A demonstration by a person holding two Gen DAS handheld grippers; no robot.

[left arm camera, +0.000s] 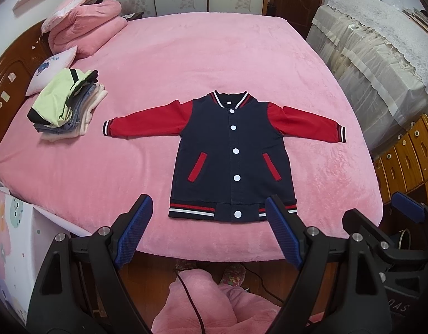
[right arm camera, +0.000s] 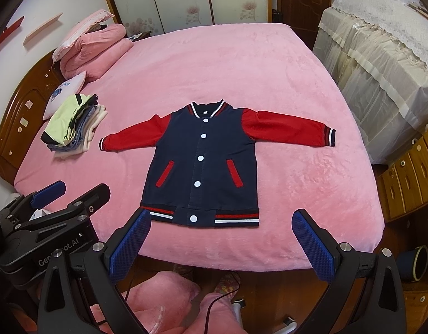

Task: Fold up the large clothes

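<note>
Navy blue and red, the small baseball jacket with white snap buttons lies flat and face up in the middle of the big bed with the fuzzy pink blanket. Its red sleeves stick out to 9 o'clock and 3 o'clock, and its striped collar points to 12 o'clock. All the snaps down the front look closed. The striped bottom edge lies near the edge of the bed at 6 o'clock. The left hand-held gripper with blue bumpy pads is open wide and holds nothing; in its own view it sits just in front of the jacket's bottom edge, and its right pad covers a bit of that edge. The right hand-held gripper is open wide too and holds nothing, low over the bed edge near the bottom of the jacket. From the jacket, at about 10 o'clock, a pile of folded clothes with a pale green one on top rests on the blanket, a little apart from the end of the sleeve. Past the pile, at the far corner, sits a white cushion with a blue picture, and behind it a rolled pink quilt.
</note>
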